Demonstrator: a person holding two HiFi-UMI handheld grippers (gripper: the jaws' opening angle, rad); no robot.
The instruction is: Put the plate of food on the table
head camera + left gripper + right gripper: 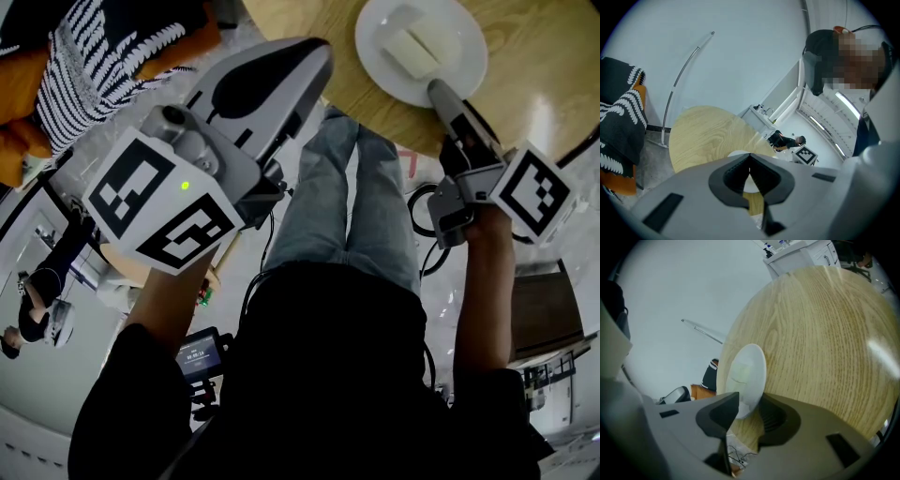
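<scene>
A white plate (422, 47) with a pale block of food (410, 52) lies flat on the round wooden table (534, 66), near its edge. My right gripper (439, 89) reaches the plate's near rim. In the right gripper view the plate (747, 371) has its rim between the jaws of the right gripper (749, 404), which stand apart around it without pressing; the gripper is open. My left gripper (319, 56) hangs left of the plate, at the table's edge, its tips together and empty. The left gripper (750, 157) points over the table (708, 136).
A black-and-white patterned cloth (103, 47) lies on an orange seat left of the table. The wearer's jeans-clad legs (347, 206) stand below the table edge, with cables (422, 216) on the floor. A person (787, 139) sits far off beyond the table.
</scene>
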